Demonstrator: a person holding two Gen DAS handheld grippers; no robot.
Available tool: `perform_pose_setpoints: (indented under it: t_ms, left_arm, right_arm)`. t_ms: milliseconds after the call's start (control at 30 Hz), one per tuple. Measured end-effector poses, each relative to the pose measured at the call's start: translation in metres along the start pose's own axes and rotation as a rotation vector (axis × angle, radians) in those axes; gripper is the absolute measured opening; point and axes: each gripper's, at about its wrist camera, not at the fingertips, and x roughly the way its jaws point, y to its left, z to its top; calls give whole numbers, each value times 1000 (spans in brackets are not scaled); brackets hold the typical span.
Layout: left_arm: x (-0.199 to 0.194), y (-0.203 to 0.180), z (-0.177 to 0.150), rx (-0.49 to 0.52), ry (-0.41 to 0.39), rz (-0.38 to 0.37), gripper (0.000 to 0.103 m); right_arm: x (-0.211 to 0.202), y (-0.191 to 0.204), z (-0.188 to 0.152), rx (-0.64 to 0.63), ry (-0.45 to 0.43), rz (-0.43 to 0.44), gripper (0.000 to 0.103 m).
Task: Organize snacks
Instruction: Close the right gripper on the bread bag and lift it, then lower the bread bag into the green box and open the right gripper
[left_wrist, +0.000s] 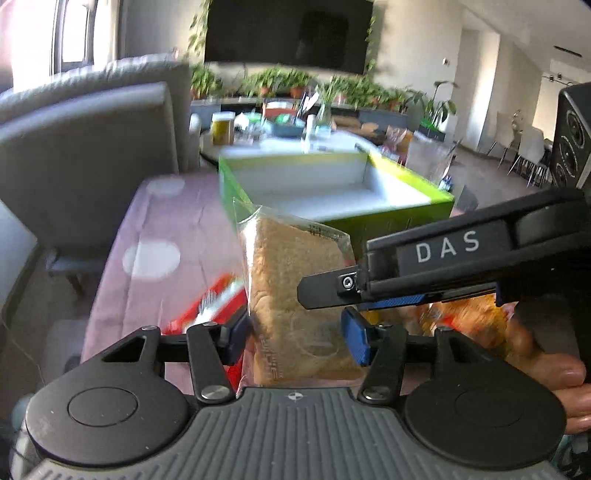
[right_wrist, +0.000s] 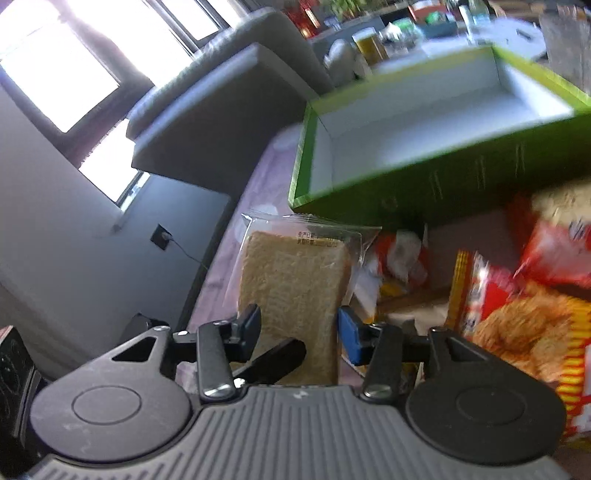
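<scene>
Your left gripper (left_wrist: 299, 334) pinches the wrapped bread packet (left_wrist: 295, 295), holding it upright just short of the green box (left_wrist: 388, 218). Your right gripper (right_wrist: 299, 332) stands spread around that same packet, pads not visibly pressing. The box looks bare inside, so nothing's stowed yet; red snack bags (right_wrist: 524, 295) wait beside it.
</scene>
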Motion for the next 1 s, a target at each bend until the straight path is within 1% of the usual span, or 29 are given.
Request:
perform_pose_setpoints:
  t_ms: [133, 200, 367, 433, 567, 767, 1000]
  left_arm:
    - [-13, -14, 23, 61, -72, 3, 52]
    - [-16, -21, 36, 79, -102, -3, 52]
    - [-10, -31, 62, 116, -144, -5, 52]
    - [-5, -34, 71, 113, -147, -12, 52]
    - [11, -37, 83, 127, -141, -10, 52]
    - [35, -41, 94, 127, -120, -6, 52]
    - [67, -35, 103, 116, -89, -5, 53]
  right_arm:
    - [-31, 10, 12, -44, -83, 19, 78]
    - [-40, 14, 20, -69, -120, 17, 78]
    - [-54, 13, 44, -81, -189, 14, 79]
    - [-59, 12, 52, -88, -211, 6, 79]
    - [-48, 6, 63, -93, -231, -8, 79]
    - [-36, -8, 82, -80, -228, -14, 79]
    - [-19, -22, 98, -86, -212, -31, 79]
